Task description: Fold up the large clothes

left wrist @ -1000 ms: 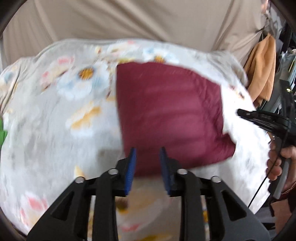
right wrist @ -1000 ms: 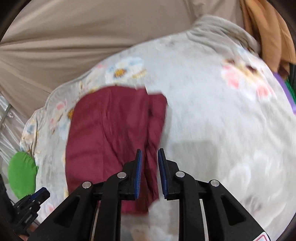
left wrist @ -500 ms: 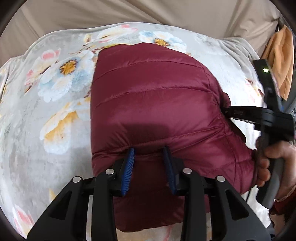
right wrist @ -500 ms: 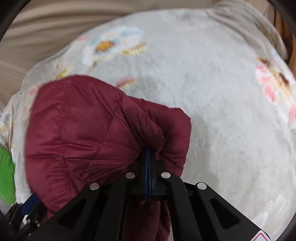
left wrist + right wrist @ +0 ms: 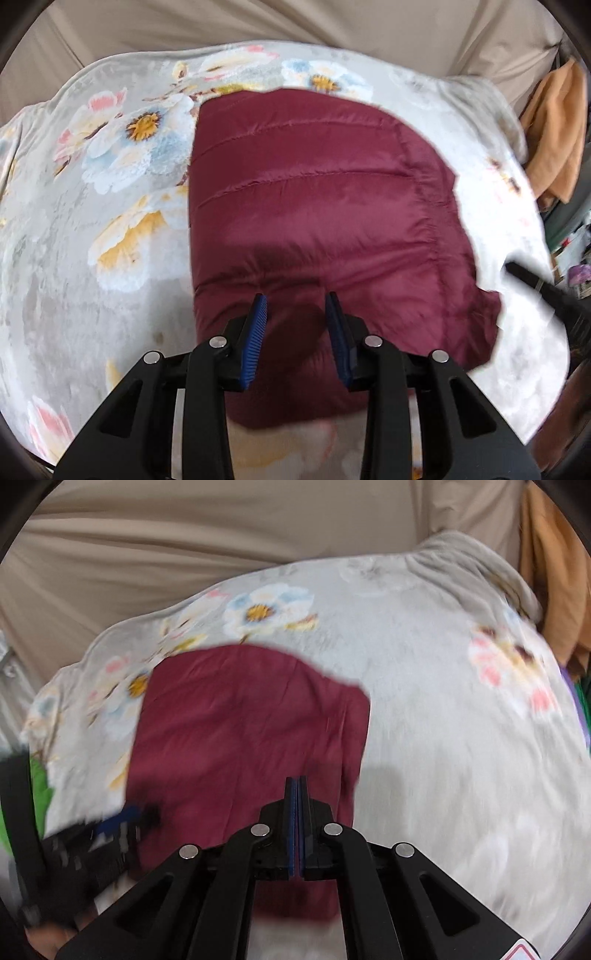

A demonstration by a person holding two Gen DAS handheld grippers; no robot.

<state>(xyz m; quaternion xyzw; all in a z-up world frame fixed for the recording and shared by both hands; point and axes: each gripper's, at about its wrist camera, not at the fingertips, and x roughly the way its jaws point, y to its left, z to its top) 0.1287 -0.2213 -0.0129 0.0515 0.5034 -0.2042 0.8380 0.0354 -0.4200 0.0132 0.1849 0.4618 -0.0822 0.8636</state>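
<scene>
backdrop: beige cloth (image 5: 258, 40) hangs behind the bed, creased, filling the top of both views.
blanket: grey floral fleece blanket (image 5: 74, 229) spread over the bed; blue-white and yellow flower prints left of the jacket, pink ones on the right side in the right wrist view (image 5: 509, 664).
jacket: maroon quilted puffer jacket (image 5: 317, 206) lies folded into a rough block in the middle of the blanket, stitched channels running across it; near edge tucks below the left claw. In the right wrist view (image 5: 236, 731) it looks flat, blurred, left of centre.
orange cloth: orange garment (image 5: 557, 129) hangs past the blanket's far right corner, well apart from the jacket.
green item: green fabric (image 5: 38, 786) at the blanket's left edge, mostly cut off, can't tell what it is.
left claw: left claw (image 5: 297, 328) above the jacket's near part, blue pads apart, nothing pinched between them; whether the tips touch the fabric can't tell.
right claw: right claw (image 5: 297, 794) pads pressed together; no fabric visible between them; over the jacket's right part. Also seen as a dark blurred shape at the right edge of the left wrist view (image 5: 546, 291), beside the jacket's right corner.
clutter: shelf items at far right of the left wrist view, too blurred to name.
</scene>
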